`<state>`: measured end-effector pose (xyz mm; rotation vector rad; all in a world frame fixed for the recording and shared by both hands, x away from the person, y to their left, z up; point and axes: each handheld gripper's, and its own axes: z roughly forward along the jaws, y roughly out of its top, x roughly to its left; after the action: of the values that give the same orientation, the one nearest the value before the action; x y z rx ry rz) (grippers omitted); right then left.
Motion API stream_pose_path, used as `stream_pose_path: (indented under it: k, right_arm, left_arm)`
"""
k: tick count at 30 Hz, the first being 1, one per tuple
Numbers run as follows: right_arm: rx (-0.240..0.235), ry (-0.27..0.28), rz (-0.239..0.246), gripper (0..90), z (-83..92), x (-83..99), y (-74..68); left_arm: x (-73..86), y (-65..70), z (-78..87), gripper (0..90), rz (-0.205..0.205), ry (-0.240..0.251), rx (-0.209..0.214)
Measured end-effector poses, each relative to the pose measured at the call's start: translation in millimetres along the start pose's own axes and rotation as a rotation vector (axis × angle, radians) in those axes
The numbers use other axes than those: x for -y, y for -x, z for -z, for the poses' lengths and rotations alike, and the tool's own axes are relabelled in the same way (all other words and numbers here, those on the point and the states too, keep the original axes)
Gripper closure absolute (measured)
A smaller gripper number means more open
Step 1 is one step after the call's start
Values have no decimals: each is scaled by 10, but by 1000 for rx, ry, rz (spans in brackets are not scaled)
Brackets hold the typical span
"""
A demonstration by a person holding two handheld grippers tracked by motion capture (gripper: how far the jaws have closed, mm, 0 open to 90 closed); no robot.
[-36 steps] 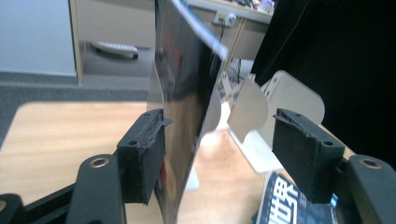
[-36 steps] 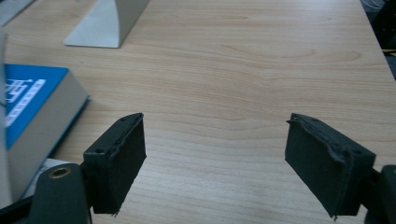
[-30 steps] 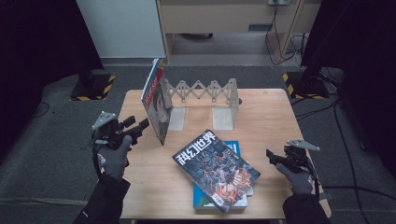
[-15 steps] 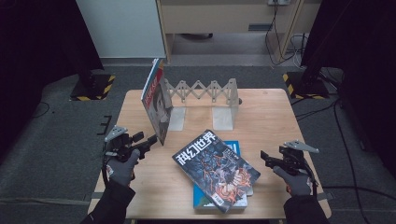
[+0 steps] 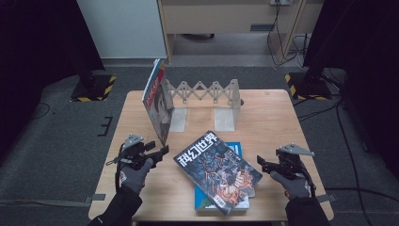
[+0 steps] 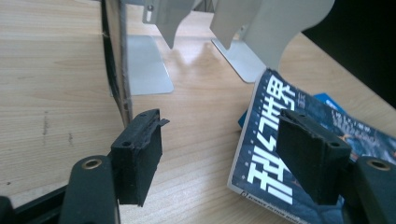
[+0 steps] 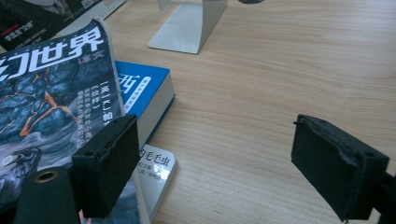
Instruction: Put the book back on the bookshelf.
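Observation:
A dark science-fiction magazine (image 5: 217, 172) lies slantwise on top of a blue book (image 5: 235, 149) near the table's front edge. Another magazine (image 5: 157, 106) stands upright against the left end of a metal accordion book rack (image 5: 202, 90). My left gripper (image 5: 162, 151) is low over the table just left of the flat magazine (image 6: 266, 107). It is open, with bare wood between its pads. My right gripper (image 5: 261, 162) hovers just right of the stack, pointing at it. Its jaws have just been opening and nothing is between them. The blue book (image 7: 140, 88) lies ahead of its left pad.
A small white book (image 7: 156, 165) pokes out under the magazine (image 7: 51, 84). The rack's steel foot plates (image 5: 225, 123) rest on the wooden table (image 5: 277, 122). Dark floor, cables and stands surround the table.
My left hand has come down and nearer, from above the table's left edge to just beside the flat magazine. My right hand has shifted slightly left toward the stack.

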<state>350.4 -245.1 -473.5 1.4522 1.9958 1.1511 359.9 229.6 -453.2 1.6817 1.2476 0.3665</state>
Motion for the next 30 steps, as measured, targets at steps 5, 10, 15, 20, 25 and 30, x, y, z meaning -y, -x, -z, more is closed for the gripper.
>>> stream_pose_path:
  k: [5, 10, 15, 20, 25, 30]
  right_arm:
    - [-21, -6, 8, 149, -10, 15, -68]
    - [-34, -15, 18, 149, -25, 37, -137]
    - [-45, -26, 37, 146, -42, 57, -198]
    - [-53, -36, 48, 145, -74, 71, -230]
    - [-66, -50, 58, 142, -99, 87, -270]
    - [-76, -55, 63, 140, -113, 98, -299]
  left_arm:
    - [60, 32, -86, 305, -2, -31, 27]
    - [94, 51, -160, 303, -19, -59, 38]
    - [127, 53, -254, 302, -26, -95, 45]
    - [154, 81, -384, 304, -26, -136, 57]
    - [184, 113, -487, 302, -42, -168, 65]
    - [214, 115, -578, 294, -47, -199, 79]
